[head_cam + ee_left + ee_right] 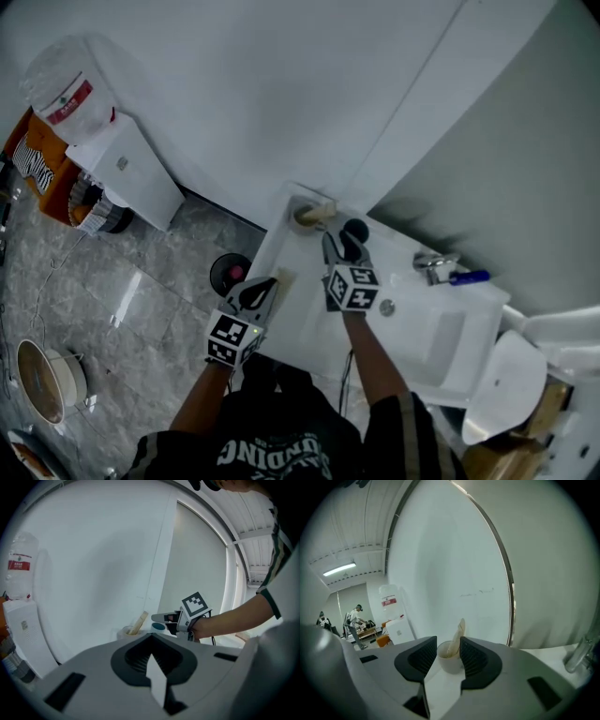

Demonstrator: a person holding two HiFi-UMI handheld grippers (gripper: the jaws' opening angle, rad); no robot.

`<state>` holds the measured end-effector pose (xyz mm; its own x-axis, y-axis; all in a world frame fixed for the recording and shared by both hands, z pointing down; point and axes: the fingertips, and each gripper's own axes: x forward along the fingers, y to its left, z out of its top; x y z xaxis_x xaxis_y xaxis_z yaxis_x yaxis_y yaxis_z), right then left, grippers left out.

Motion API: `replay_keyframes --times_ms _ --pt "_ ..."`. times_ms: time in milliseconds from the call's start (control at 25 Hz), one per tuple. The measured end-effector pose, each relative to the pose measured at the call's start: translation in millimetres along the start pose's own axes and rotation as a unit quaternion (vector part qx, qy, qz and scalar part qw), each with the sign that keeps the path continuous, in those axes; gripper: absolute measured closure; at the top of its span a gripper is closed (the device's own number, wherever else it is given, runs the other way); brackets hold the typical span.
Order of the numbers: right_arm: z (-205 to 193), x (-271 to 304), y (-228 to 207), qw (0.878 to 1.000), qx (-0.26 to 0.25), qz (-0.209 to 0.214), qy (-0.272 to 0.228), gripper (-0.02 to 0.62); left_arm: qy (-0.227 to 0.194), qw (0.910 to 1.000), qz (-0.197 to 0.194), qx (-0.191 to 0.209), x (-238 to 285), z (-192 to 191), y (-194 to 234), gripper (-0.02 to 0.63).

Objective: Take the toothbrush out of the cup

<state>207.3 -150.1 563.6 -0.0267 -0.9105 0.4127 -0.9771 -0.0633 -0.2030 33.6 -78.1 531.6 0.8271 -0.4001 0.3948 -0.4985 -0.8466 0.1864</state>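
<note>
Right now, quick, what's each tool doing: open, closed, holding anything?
Left tool: closed, empty.
Right tool: open, empty, aimed at the cup with the toothbrush.

A plain white wall (281, 94) rose ahead of me, with a duller grey-green wall panel (525, 159) adjoining it on the right. Below me lay a white ceramic washbasin (450, 342), with a chrome tap (433, 265) near the wall. The grey veined marble floor (141, 309) was glossy enough to catch streaks of light. To the left stood a white box-shaped water dispenser (131, 173), topped by a clear upturned bottle with a red label (67, 94). Farther off, a long ceiling strip light (340, 569) glowed over a room where people (355, 615) stood.
</note>
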Motion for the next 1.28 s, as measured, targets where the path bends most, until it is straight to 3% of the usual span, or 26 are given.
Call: replay_keyframes --times_ms 280,440,600,840,1280 --pt "-1.6 46.2 -16.6 0.999 0.037 -0.030 0.014 0.460 0.015 0.9987 0.041 -0.028 -20.8 -17.0 36.6 0.607" --pt "-3.0 63.6 -27.6 0.994 0.098 -0.050 0.017 0.460 0.015 0.9971 0.062 -0.042 -31.0 -22.8 51.9 0.607" --pt "-5.7 75.6 -31.2 0.990 0.123 -0.067 0.018 0.461 0.016 0.9957 0.076 -0.050 -39.4 -28.6 62.1 0.607" --pt "0.8 80.5 -31.7 0.991 0.120 -0.055 0.013 0.534 0.025 0.9944 0.085 -0.057 -47.8 -36.5 71.3 0.607" --pt "41.7 50.7 -14.0 0.997 0.066 0.000 -0.032 0.546 0.010 0.9966 0.069 -0.045 -42.2 -26.5 62.0 0.607"
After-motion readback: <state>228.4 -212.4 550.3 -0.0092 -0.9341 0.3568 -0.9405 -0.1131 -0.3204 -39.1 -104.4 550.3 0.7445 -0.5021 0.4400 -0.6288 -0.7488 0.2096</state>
